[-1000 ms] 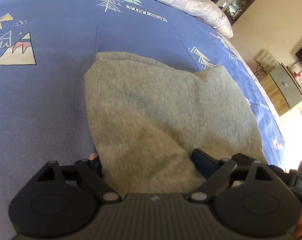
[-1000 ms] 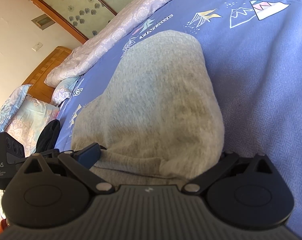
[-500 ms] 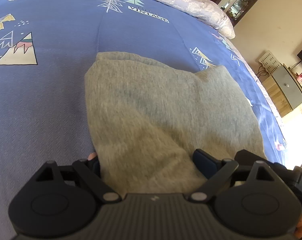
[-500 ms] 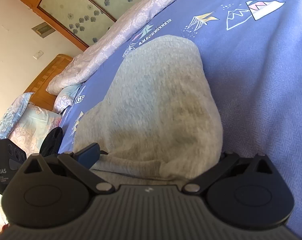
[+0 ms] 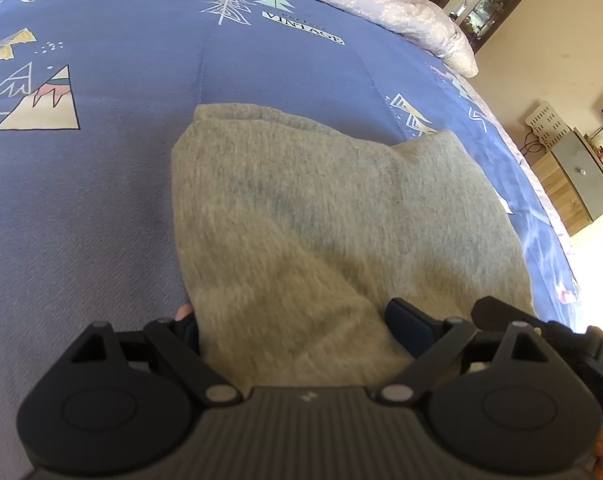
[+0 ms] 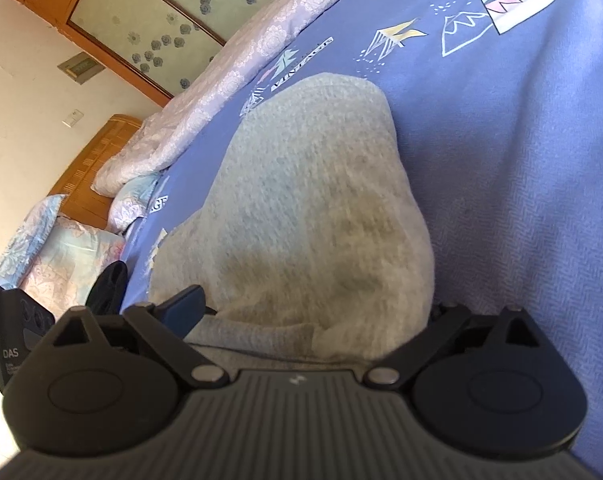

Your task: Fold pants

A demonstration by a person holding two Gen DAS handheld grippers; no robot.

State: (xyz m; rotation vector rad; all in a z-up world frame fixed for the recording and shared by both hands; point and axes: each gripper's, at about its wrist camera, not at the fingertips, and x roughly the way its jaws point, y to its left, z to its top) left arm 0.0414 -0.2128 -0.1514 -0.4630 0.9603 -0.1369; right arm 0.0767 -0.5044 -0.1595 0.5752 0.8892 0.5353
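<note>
Nearest in the left wrist view, the left tongs (image 5: 297,322) are spread wide, with the near edge of the grey pants (image 5: 333,216) bunched between their fingers. Whether the pads actually pinch the cloth cannot be told, because the fabric covers them. A fingertip of the person (image 5: 183,311) peeks out beside the left finger. At the right edge, part of the other black tool shows, just beside the pants.

In the right wrist view, the right tongs (image 6: 313,312) are also wide apart and are closing. The pants (image 6: 321,208) lie between their fingers and mound up over the right one. The left finger's dark blue pad (image 6: 183,306) is clear of the cloth. The pads are not seen pressing on the fabric.

The pants lie folded into a compact grey bundle on the bed (image 5: 101,200), with doubled edges visible at the far side. Under them is a blue bedcover printed with mountains, trees and the word VINTAGE.

Farther off in the left view, a pale floral quilt (image 5: 381,4) lies along the bed's far edge. Beyond it, to the right, stands a grey cabinet (image 5: 585,184) against a cream wall.

In the right view, pillows (image 6: 49,248) sit at the left by a wooden headboard (image 6: 89,168). A wooden wardrobe with frosted flowered panels (image 6: 153,12) stands farthest back.
</note>
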